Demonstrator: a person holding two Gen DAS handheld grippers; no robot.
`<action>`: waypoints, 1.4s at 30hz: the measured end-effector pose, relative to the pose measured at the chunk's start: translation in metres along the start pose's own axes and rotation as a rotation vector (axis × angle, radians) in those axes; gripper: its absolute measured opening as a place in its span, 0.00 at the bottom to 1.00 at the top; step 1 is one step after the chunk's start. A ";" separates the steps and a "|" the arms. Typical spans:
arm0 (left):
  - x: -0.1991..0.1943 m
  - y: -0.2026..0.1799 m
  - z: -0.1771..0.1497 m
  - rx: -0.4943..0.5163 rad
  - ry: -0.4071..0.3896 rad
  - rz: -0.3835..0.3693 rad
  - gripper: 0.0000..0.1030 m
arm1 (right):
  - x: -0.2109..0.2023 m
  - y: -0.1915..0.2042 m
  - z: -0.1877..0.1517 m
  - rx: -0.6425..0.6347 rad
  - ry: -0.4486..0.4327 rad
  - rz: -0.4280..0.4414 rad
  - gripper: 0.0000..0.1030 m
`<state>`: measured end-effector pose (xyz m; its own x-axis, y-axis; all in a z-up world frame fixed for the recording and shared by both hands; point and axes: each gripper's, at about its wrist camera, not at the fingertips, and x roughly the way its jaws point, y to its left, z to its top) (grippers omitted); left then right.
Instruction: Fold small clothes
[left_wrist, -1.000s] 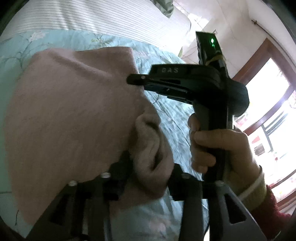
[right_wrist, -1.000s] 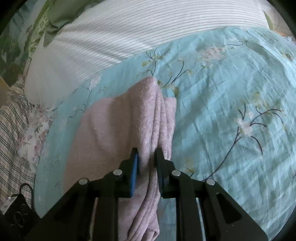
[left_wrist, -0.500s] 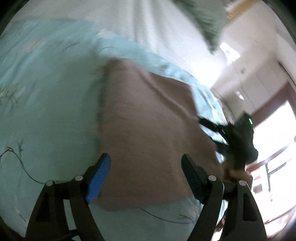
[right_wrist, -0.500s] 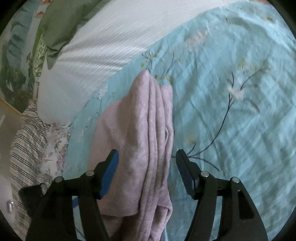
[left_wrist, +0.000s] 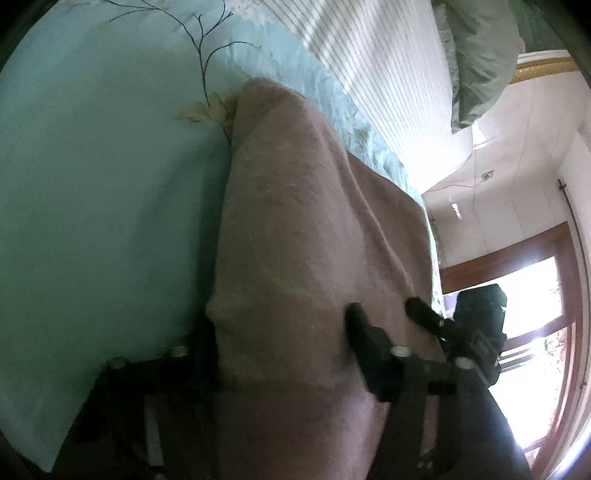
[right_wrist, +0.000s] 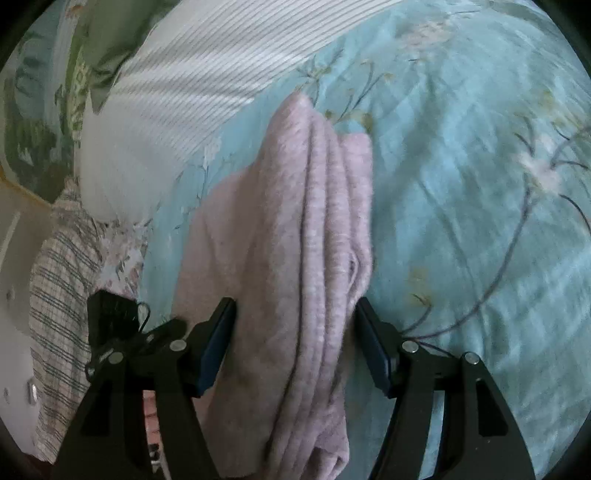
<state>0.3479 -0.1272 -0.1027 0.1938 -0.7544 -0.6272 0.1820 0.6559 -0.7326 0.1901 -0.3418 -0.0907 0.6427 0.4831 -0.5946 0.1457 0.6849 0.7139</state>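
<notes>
Straddling the folded pink cloth (left_wrist: 295, 240) on the bed (left_wrist: 92, 184), the left tongs (left_wrist: 280, 328) stand wide open at lower centre, gripping nothing. Right tongs (right_wrist: 295, 325) likewise gape around its layered edge, lower centre. Judging by the stacked layers, a fold is done; next comes regrasping or smoothing.

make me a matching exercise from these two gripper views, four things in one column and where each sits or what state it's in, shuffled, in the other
Things:
1. folded pink fuzzy garment
2. white ribbed pillow
3. grey-striped plaid cloth
4. right gripper

Places or states:
A. far end of the bed, beyond the light blue floral bedsheet
B. open, fingers either side of the garment
C. lying on the blue sheet, layered edges showing
D. left edge of the right wrist view

Pairs: 1-C, 2-A, 3-D, 4-B
</notes>
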 end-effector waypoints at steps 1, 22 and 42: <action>-0.003 -0.003 -0.002 0.014 -0.007 -0.006 0.41 | 0.002 0.002 0.001 -0.008 0.008 -0.009 0.51; -0.240 0.039 -0.080 0.062 -0.330 0.177 0.33 | 0.095 0.149 -0.047 -0.201 0.132 0.294 0.31; -0.258 0.085 -0.113 -0.030 -0.405 0.386 0.57 | 0.133 0.159 -0.067 -0.234 0.193 0.123 0.63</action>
<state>0.2047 0.1198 -0.0328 0.5967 -0.3847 -0.7042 -0.0023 0.8767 -0.4809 0.2476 -0.1324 -0.0813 0.4870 0.6489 -0.5846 -0.1150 0.7112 0.6935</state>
